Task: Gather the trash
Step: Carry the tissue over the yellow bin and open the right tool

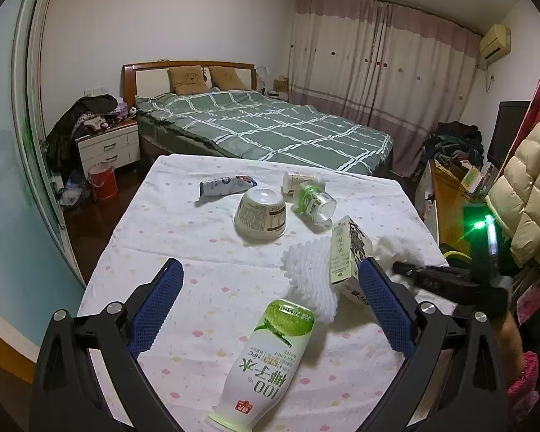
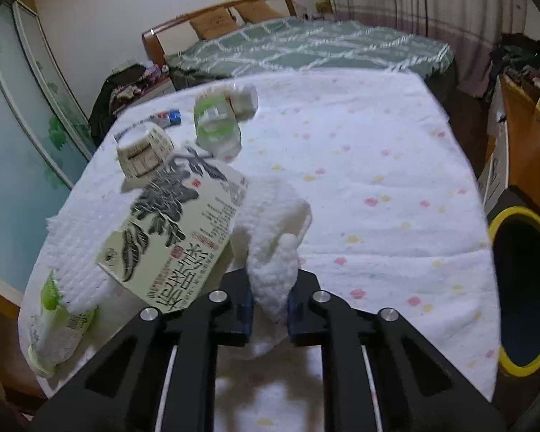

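Note:
Trash lies on a table with a white dotted cloth [image 1: 183, 252]. My left gripper [image 1: 270, 309] is open above a lying green-and-white coconut water bottle [image 1: 266, 363]. Beyond it are white foam netting [image 1: 309, 270], a tea carton [image 1: 345, 255], an upturned paper bowl [image 1: 261, 212], a clear green-labelled bottle [image 1: 313, 199], a small cup [image 1: 297, 180] and a blue tube [image 1: 226, 185]. My right gripper [image 2: 268, 309] is shut on a crumpled white tissue [image 2: 273, 237], held above the cloth beside the tea carton [image 2: 172, 237].
A black bin with a yellow rim [image 2: 522, 291] stands off the table's right edge. A bed [image 1: 262, 126] lies behind the table, a red bucket [image 1: 102, 181] and nightstand to the left, a cluttered desk [image 1: 450, 194] and hanging coats to the right.

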Motion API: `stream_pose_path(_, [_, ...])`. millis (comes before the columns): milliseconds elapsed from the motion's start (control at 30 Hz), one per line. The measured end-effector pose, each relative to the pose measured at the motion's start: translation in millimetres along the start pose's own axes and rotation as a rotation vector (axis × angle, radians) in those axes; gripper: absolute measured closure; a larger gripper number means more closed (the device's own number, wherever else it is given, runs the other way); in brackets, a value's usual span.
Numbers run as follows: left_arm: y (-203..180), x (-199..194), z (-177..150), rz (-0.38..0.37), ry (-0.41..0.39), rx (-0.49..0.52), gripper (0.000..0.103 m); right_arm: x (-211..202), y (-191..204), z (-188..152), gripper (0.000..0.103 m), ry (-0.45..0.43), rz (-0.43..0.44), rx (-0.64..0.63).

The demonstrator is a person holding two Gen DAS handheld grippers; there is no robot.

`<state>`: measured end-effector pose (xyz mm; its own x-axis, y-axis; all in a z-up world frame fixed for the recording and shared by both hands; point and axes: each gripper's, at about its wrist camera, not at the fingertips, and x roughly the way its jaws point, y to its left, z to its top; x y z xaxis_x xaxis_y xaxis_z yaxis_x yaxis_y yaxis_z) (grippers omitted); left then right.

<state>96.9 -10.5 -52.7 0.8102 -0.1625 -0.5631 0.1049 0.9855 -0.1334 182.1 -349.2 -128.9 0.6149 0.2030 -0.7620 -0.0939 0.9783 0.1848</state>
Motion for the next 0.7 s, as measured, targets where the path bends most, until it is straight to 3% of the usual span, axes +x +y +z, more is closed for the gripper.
stream_pose_path(233, [0.7,-1.9,-2.2,0.008,-0.004,-0.017,0.007,-58.1,-14.6,2.3,0.09,-0.131,-0.007,0.021])
stream_pose_path(433, [-5.6,-4.5,-3.5,0.013,-0.004,0.0,0.007,-106.2,-58.8,-1.6,0.09,-0.233,-0.062,0.093])
stream_pose_path(533, [-7.7,-4.0,-4.5,0.014,-0.005,0.002,0.007,-125.0,-97.8,-1.7,0.09,-0.269,-0.149,0.154])
stream_pose_path(700, [-10.7,-0.9,-5.7,0.015,0.005,-0.001,0.007,-127.8,-158.6,-1.1,0.09,-0.258,-0.287,0.232])
